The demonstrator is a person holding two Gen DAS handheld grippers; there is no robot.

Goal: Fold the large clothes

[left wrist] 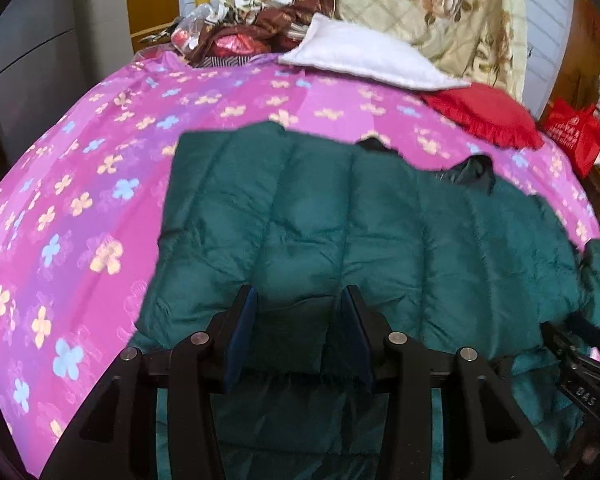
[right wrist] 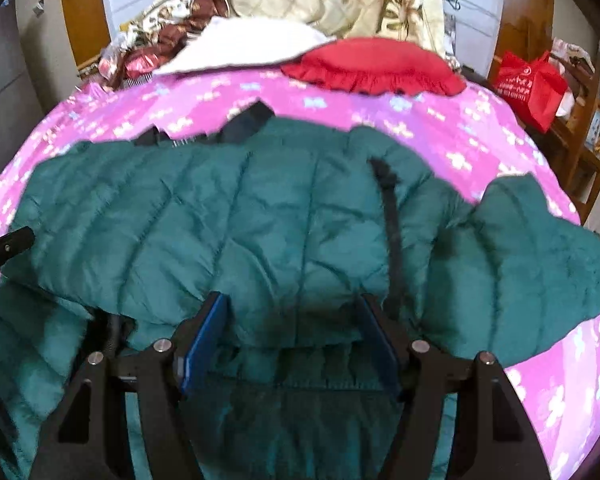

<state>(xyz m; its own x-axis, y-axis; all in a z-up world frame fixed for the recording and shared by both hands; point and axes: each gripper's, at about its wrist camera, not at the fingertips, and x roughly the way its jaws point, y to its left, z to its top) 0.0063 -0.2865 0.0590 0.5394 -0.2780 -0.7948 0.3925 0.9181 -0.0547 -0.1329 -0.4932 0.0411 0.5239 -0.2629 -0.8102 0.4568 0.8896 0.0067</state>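
Item: green quilted jacket [right wrist: 260, 216], spread on the flowered bed cover [left wrist: 80, 168], its near hem seen bunched between the parted pads of the left gripper [left wrist: 300, 320] and the right gripper [right wrist: 292, 328]; fold step judged under way, hem to be carried toward twelve o'clock next.

Both grippers: matte black frames w/ 2 blue-padded fingers each, left gripper [left wrist: 300, 332], right gripper [right wrist: 290, 336]. 4 silver screw heads per frame. White "DAS" lettering on right unit's side.
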